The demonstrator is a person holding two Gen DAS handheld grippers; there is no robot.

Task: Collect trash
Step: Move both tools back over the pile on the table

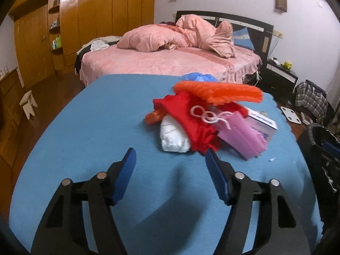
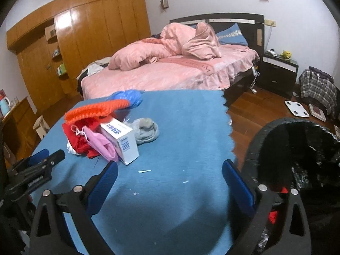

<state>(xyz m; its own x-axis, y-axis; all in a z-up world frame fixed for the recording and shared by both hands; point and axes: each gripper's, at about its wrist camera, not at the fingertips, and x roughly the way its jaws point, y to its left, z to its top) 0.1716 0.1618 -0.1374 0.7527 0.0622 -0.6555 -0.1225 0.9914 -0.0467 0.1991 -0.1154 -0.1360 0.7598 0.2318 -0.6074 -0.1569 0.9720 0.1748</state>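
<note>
From the left wrist view, the left claw [image 1: 170,155] hangs over the blue-covered counter [image 1: 95,116] with its blue pads spread apart and nothing between them; it is released. Just ahead of its tips lies the trash pile: a white crumpled wad [image 1: 173,137], a red cloth [image 1: 191,116] draped over it, a pink pouch [image 1: 240,136] with a white string, and a white carton [image 1: 263,123] leaning behind the pouch. An orange knitted piece [image 1: 218,91] rests on top of the pile, with a blue plastic bag [image 1: 197,77] behind it. A pink bed [image 1: 170,61] stands beyond the counter. From the right wrist view, the right claw [image 2: 170,165] is also released, pads wide apart over bare blue cover, holding nothing. The pile sits ahead and to the left of it; here the white carton [image 2: 123,142] lies nearest, with a grey sock [image 2: 146,131] touching its far side. Small white scraps [image 2: 144,171] lie on the cover between the claw and the carton. A black-lined bin [image 2: 297,148] stands just beside the counter's right edge, next to the right finger. The left claw [image 2: 44,155] shows at the left edge.
</note>
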